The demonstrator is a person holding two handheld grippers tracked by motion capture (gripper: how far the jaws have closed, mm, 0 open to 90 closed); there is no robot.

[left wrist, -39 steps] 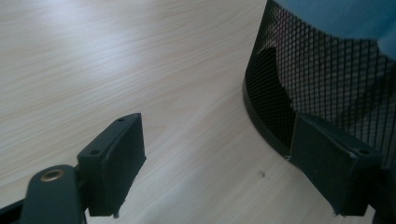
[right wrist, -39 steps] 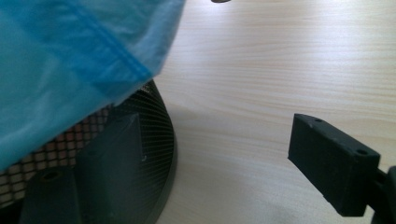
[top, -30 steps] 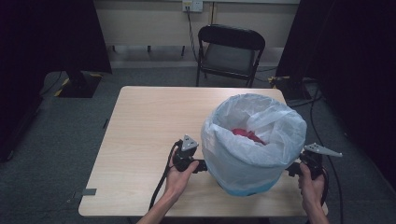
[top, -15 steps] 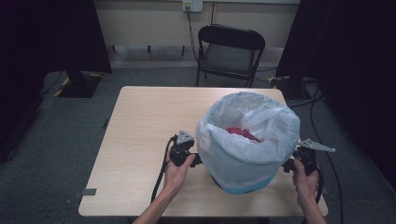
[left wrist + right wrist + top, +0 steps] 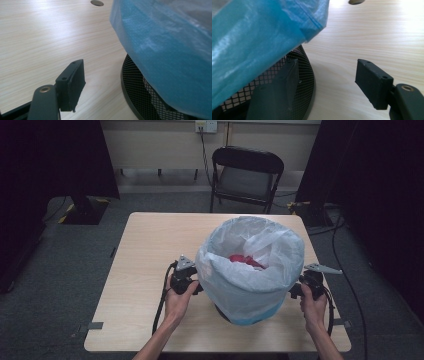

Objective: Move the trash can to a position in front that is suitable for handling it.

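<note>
A black mesh bin (image 5: 220,309) lined with a pale blue plastic bag (image 5: 250,280) stands on the wooden table (image 5: 150,250), with something red (image 5: 243,259) inside. My left gripper (image 5: 195,287) is low at the bin's left side. Its jaws have just been closing. One fingertip (image 5: 71,82) touches nothing, while the bag (image 5: 162,50) hangs over the mesh (image 5: 140,95) and hides the other jaw. My right gripper (image 5: 296,290) is at the bin's right side. It stands open (image 5: 329,85) after narrowing slightly, one jaw in front of the mesh (image 5: 305,67) under the bag's edge (image 5: 257,37).
A black folding chair (image 5: 247,175) stands behind the table's far edge. Cables trail on the floor at the right. A round hole (image 5: 97,3) in the tabletop lies beyond the bin. Bare table stretches to the left and far side.
The bin with its bag has shifted left across the table. Both hands and their grippers have moved left with it and stay close to its sides.
</note>
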